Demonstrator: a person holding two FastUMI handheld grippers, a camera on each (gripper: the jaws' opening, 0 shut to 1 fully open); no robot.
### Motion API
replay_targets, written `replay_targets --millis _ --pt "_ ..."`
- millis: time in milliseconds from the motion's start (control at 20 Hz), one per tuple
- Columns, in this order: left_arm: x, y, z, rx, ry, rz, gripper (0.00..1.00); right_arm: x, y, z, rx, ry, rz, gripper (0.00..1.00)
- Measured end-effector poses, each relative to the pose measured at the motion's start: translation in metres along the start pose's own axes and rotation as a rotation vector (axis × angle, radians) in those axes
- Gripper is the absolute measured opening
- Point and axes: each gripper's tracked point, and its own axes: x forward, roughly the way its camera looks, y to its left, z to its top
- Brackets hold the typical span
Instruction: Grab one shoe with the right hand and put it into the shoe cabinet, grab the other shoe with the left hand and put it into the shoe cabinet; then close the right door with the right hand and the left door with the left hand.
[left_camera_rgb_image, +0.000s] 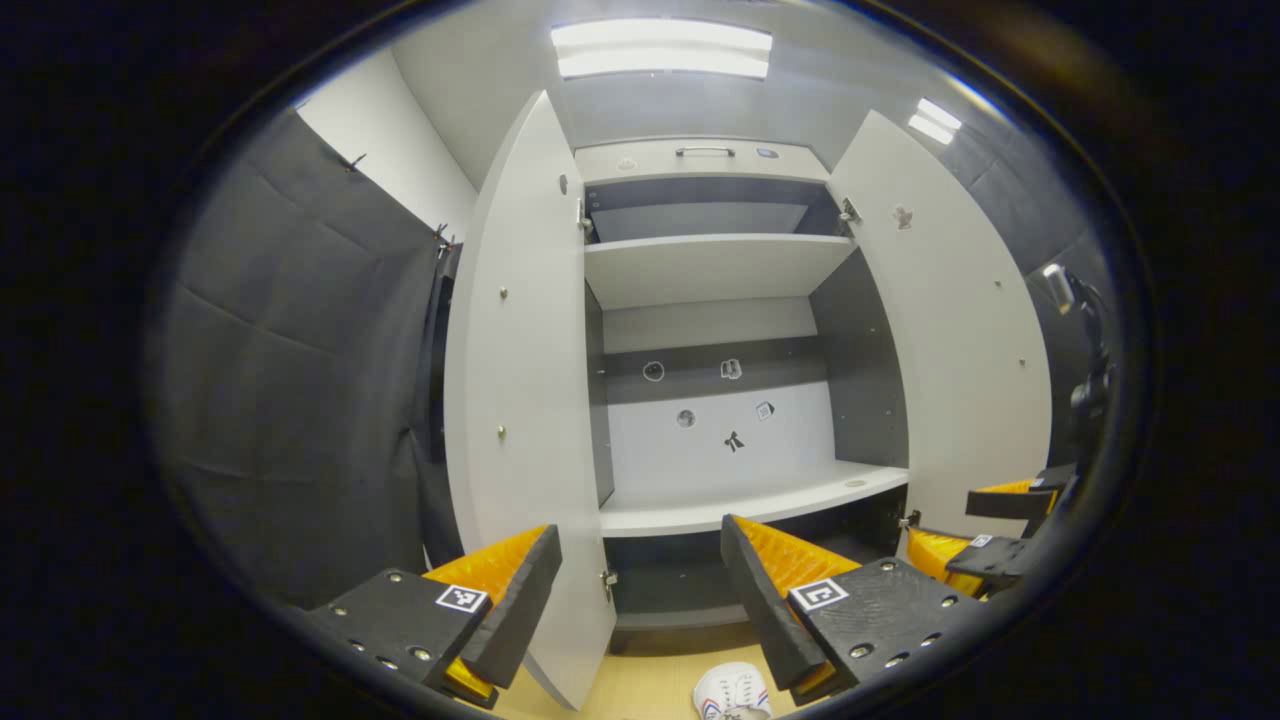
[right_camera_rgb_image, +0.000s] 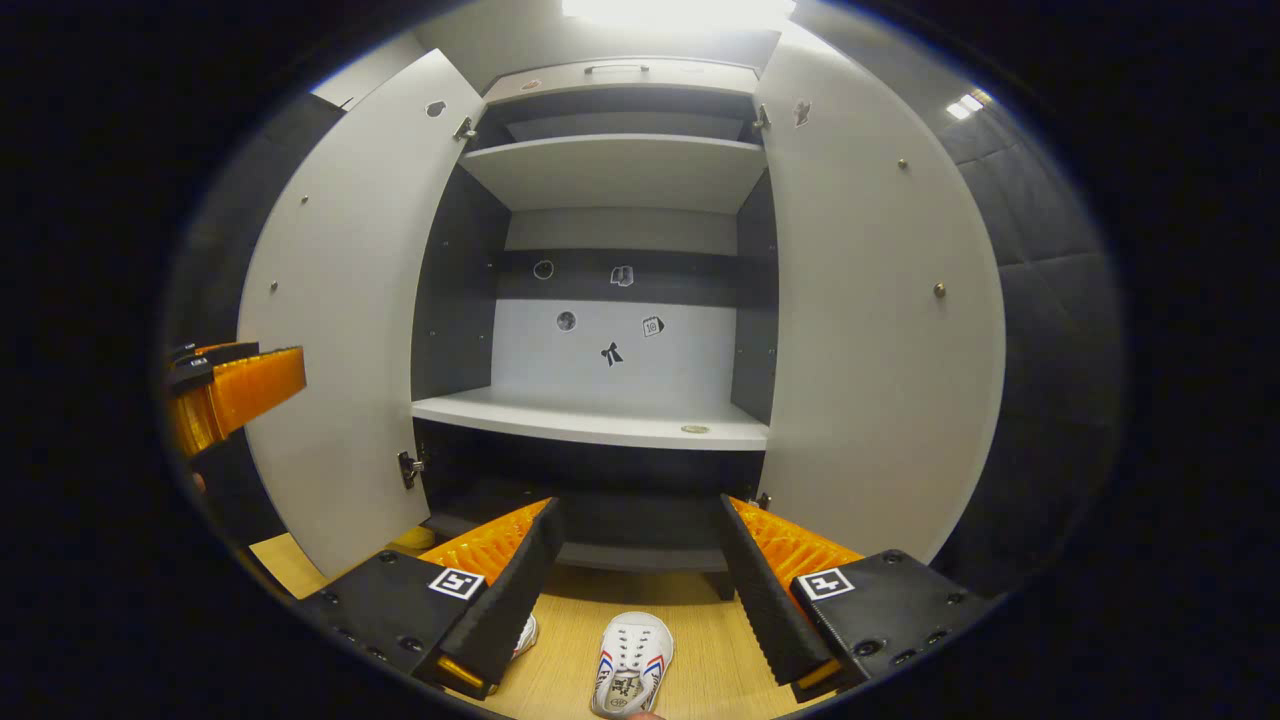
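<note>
A shoe (right_camera_rgb_image: 630, 665) is seen lengthwise on the floor (right_camera_rgb_image: 700, 640), toe toward the cabinet (right_camera_rgb_image: 620, 420); both claws (left_camera_rgb_image: 640, 600) (right_camera_rgb_image: 635, 590) are spread wide, empty.

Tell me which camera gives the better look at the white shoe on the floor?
The right gripper view does: the white shoe lies between the open fingers of the right gripper, with its laces and side stripes plain. The left gripper view catches just the shoe's toe end at the bottom edge, on the wooden floor.
</note>
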Motion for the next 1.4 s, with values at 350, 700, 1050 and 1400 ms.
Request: replay_targets --millis 350,700,1050,1400 --pt "-0.01 0.01 0.001 0.034 0.01 0.045 0.93 0.036 0.021 -0.08 -0.012 0.255 0.087 0.98" --pt "-0.018 0.031 -0.007 0.068 0.05 0.117 0.93 0.051 0.025 -0.167 -0.056 0.485 0.128 0.98" --pt "-0.022 0.041 -0.02 0.096 0.098 0.148 0.93 0.046 0.034 -0.25 -0.04 0.754 0.184 0.95" --pt "-0.022 0.044 -0.025 0.11 0.125 0.156 0.93 0.052 0.042 -0.286 -0.067 0.857 0.216 0.76"
